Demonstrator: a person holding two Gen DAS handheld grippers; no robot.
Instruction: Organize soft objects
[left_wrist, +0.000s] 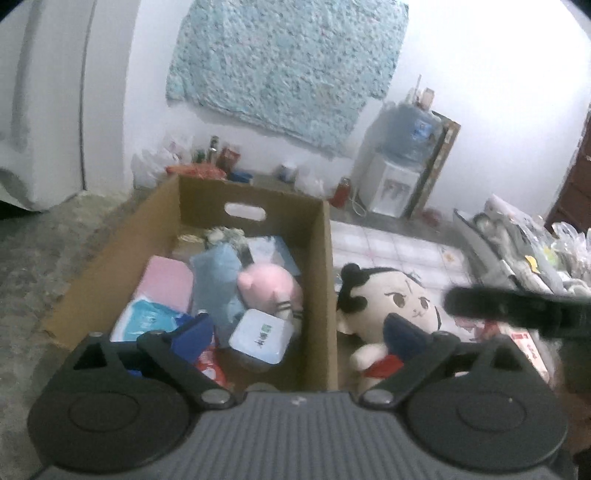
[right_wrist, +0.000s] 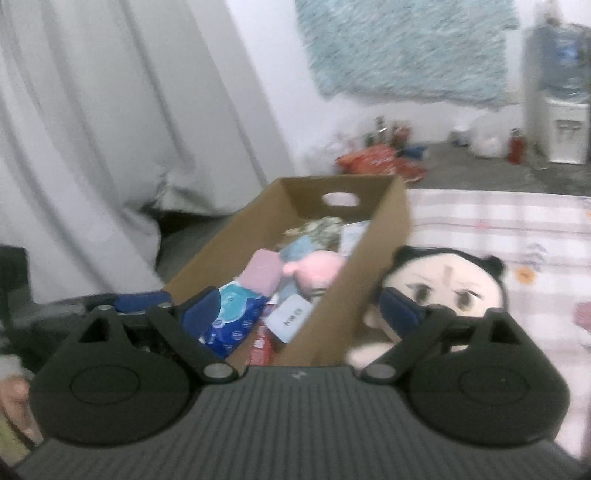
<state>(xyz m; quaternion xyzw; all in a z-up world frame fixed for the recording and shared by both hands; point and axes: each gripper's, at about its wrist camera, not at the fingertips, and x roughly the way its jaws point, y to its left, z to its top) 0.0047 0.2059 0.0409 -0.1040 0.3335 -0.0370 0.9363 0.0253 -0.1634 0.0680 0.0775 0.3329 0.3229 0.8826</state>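
An open cardboard box stands on the floor. It holds a pink plush, a blue soft toy, a pink pack, a white tissue pack and blue wipes. A black-haired cream doll lies against the box's right wall, outside it. My left gripper is open above the box's near end, with nothing between its fingers. My right gripper is open too, empty, straddling the box wall with one fingertip in front of the doll. The pink plush shows in the right wrist view as well.
The doll lies on a checked mat. Bottles and bags line the far wall, beside a water dispenser. A heap of plastic bags sits at the right. A white curtain hangs on the left.
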